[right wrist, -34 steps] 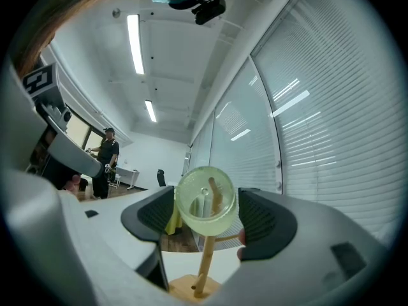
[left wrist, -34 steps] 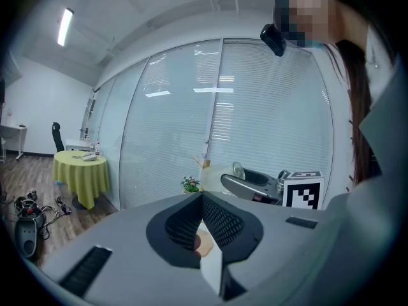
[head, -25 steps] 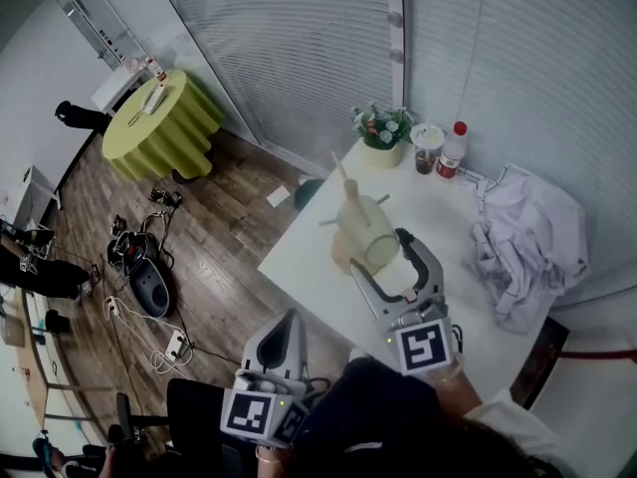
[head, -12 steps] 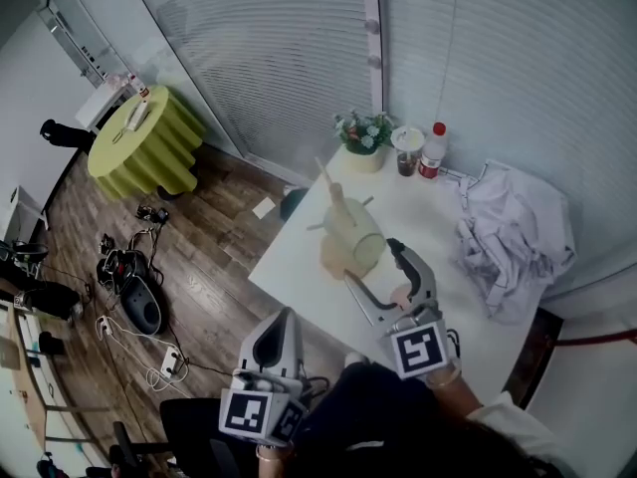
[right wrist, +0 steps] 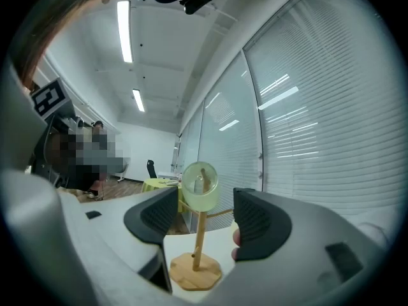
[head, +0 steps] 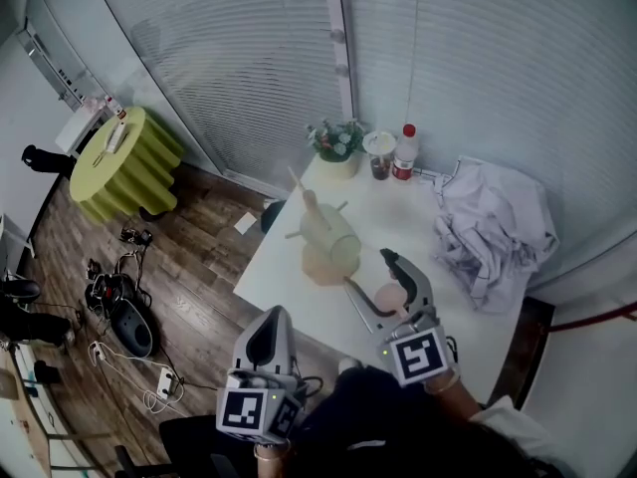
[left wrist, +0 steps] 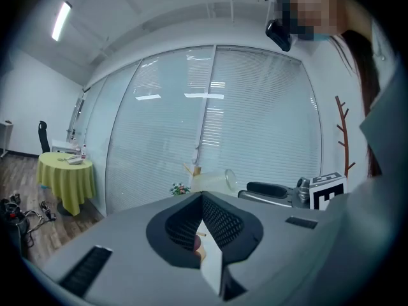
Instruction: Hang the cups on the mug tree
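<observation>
Head view: a pale green translucent cup (head: pixel 333 242) hangs on the wooden mug tree (head: pixel 309 207). A pink cup (head: pixel 390 295) lies on the white table (head: pixel 289 287) between the right gripper's (head: pixel 368 272) wide-apart jaws, which have just been closing. The left gripper's (head: pixel 271 327) jaws are together and empty. A crumpled white cloth (head: pixel 493 227) lies near.

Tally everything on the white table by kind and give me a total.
Cups: 2, a green cup on the tree and a pink cup
Mug tree: 1
Potted plant: 1
Drink cup: 1
Bottle: 1
Crumpled cloth: 1
Total: 7
</observation>
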`<state>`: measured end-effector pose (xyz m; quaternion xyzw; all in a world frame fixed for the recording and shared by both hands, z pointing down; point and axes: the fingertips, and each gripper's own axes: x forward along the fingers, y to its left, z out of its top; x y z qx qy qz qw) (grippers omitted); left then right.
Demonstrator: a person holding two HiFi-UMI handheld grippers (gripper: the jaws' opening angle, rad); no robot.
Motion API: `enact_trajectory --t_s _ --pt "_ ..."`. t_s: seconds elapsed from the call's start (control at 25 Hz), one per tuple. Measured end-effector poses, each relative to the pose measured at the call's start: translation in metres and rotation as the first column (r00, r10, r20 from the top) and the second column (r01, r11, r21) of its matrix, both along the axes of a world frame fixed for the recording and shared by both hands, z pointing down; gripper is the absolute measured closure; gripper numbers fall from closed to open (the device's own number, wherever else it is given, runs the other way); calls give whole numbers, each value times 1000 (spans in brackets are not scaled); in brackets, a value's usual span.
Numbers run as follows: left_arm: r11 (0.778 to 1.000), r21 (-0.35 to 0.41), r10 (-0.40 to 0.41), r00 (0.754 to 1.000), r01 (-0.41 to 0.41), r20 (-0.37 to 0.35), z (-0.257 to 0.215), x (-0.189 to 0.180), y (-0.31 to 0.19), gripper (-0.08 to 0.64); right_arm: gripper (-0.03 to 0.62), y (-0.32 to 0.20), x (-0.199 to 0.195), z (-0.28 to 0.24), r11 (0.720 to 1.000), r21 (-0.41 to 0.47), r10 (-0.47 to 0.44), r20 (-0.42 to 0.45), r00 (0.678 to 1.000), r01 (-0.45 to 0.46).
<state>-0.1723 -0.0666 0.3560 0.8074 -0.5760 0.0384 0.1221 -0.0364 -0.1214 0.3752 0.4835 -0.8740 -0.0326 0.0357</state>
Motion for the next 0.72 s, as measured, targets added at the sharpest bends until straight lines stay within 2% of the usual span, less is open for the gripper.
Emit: enact_trajectory --t_s 0.4,0.52,0.6,0.72 --pt "992 13 128 991 -128 -24 -4 33 -3 561 430 13 32 -10 995 12 97 9 995 -97" --pt "989 18 144 989 -144 -22 -3 40 -5 561 447 16 40 -12 993 14 116 7 993 -116" --pt "988 19 155 988 -154 -21 -4 44 -6 561 488 18 44 -13 992 11 126 5 992 -127" --pt "987 21 157 987 -156 -24 -4 51 -7 561 509 19 49 -16 990 13 140 3 990 -140"
